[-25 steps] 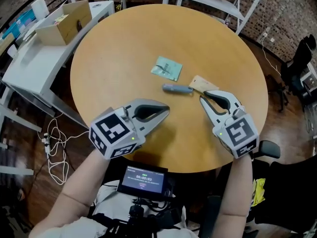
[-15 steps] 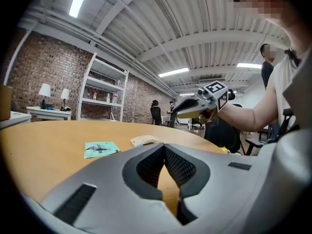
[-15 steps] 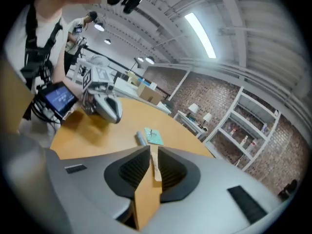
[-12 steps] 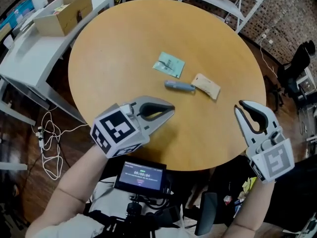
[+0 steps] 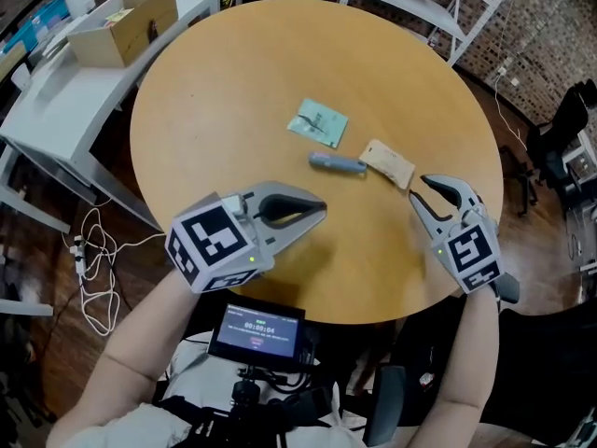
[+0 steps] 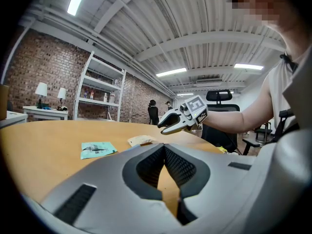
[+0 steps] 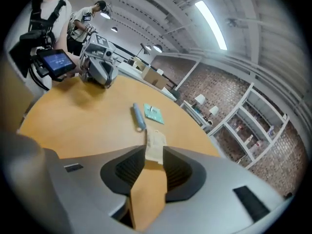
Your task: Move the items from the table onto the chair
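Table: round tan wooden table [image 5: 233,91], with all three items lying near its middle.
Teal packet: flat square teal packet [image 5: 317,122], farthest of the three from the person.
Tube: slim blue-grey tube [image 5: 337,164], lying flat just beside the teal packet, on its near side.
Beige packet: small oblong beige paper packet [image 5: 388,163], just to the right of the tube's end and resting on the wood.
Right gripper: grey two-jaw right gripper [image 5: 417,190] is low over the table's right edge, pointing at the beige packet. Its jaws have just been opening and stand apart. The packet's near end shows in line with the gap, but neither pad presses on it.
Left gripper: grey two-jaw left gripper [image 5: 320,211] hovers over the near part of the table, well apart from the items. Its jaw tips are together with nothing between them.
Surroundings: open brown cardboard box [image 5: 121,26] on a white desk [image 5: 65,110] to the left of the table.
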